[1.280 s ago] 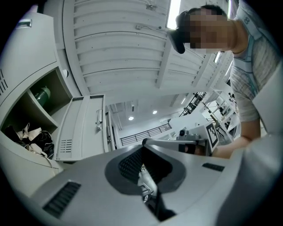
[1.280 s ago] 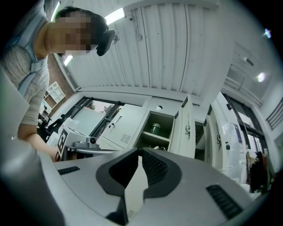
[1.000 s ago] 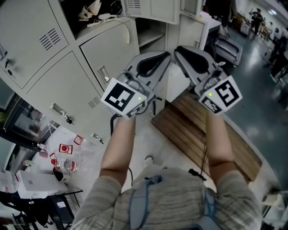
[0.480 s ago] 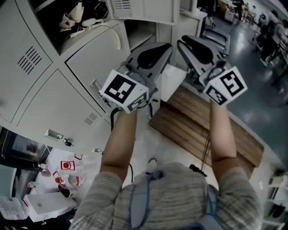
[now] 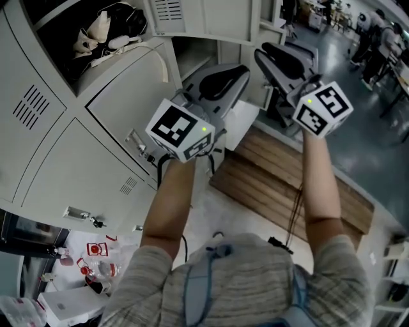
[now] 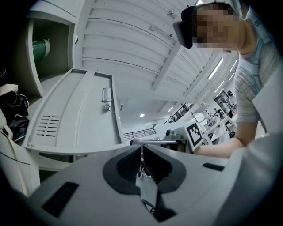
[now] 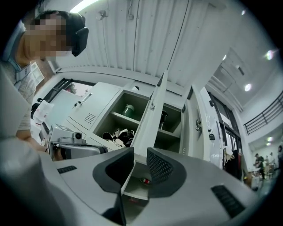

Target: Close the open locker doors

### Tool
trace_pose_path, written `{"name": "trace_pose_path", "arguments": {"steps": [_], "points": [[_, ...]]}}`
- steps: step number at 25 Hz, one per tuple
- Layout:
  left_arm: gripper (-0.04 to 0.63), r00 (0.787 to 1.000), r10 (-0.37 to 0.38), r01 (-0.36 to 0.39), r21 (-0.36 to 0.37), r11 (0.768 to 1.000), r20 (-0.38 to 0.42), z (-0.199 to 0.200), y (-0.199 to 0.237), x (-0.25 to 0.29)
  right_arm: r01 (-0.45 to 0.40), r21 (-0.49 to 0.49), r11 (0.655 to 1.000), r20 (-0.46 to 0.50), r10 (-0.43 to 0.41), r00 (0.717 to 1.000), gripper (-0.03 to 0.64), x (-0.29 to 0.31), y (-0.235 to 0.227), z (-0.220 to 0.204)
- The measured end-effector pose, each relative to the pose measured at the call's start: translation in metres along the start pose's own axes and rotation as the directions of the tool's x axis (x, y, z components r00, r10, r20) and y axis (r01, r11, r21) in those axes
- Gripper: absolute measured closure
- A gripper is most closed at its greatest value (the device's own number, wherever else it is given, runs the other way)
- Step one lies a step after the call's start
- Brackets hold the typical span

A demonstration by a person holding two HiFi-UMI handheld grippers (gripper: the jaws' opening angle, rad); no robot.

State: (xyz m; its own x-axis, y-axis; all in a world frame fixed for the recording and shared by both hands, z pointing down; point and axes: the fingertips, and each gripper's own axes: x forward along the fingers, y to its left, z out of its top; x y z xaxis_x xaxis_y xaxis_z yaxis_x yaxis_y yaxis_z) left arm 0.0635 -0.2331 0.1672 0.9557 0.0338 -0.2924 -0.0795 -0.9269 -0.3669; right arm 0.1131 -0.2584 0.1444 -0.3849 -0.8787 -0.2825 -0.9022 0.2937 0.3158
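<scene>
A grey locker door stands open at the top of the head view, above an open compartment holding bags. My left gripper points at the space below that door; its jaws are shut with nothing between them, and the door spreads ahead on the left. My right gripper is beside it, just under the door's lower edge. Its jaws have just been opening. The door's edge lines up with their gap, and the pads do not press on it.
Closed lockers fill the left, one with keys in its lock. A wooden pallet lies on the floor to the right. Bottles and boxes clutter the lower left. A green canister sits on a shelf.
Both grippers have moved up and forward toward the open door. The lockers have slid down and left in the head view.
</scene>
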Motion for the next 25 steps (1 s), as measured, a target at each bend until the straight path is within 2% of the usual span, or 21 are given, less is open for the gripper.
{"name": "trace_pose_path", "arguments": {"steps": [9, 15, 20, 22, 25], "points": [[0.592, 1.000, -0.001, 0.001, -0.004, 1.000, 0.004, -0.006, 0.003, 0.007, -0.027, 0.059, 0.998, -0.007, 0.027, 1.000, 0.552, 0.008, -0.015, -0.004], [0.592, 1.000, -0.006, 0.006, -0.002, 1.000, 0.005, -0.006, 0.002, 0.007, -0.048, 0.054, 0.997, -0.024, 0.049, 0.998, 0.552, 0.015, -0.019, 0.003], [0.592, 1.000, 0.008, -0.008, -0.002, 1.000, -0.010, -0.008, 0.004, 0.004, -0.074, 0.160, 0.984, -0.028, 0.079, 0.996, 0.540, 0.014, -0.025, -0.007], [0.592, 1.000, 0.006, -0.006, -0.005, 1.000, -0.010, -0.009, 0.004, 0.005, -0.086, 0.181, 0.980, -0.040, 0.095, 0.995, 0.511, 0.016, -0.024, -0.011], [0.592, 1.000, 0.003, -0.003, -0.011, 1.000, -0.013, -0.010, 0.002, 0.006, -0.096, 0.199, 0.975, -0.033, 0.105, 0.994, 0.511, 0.020, -0.025, -0.009]]}}
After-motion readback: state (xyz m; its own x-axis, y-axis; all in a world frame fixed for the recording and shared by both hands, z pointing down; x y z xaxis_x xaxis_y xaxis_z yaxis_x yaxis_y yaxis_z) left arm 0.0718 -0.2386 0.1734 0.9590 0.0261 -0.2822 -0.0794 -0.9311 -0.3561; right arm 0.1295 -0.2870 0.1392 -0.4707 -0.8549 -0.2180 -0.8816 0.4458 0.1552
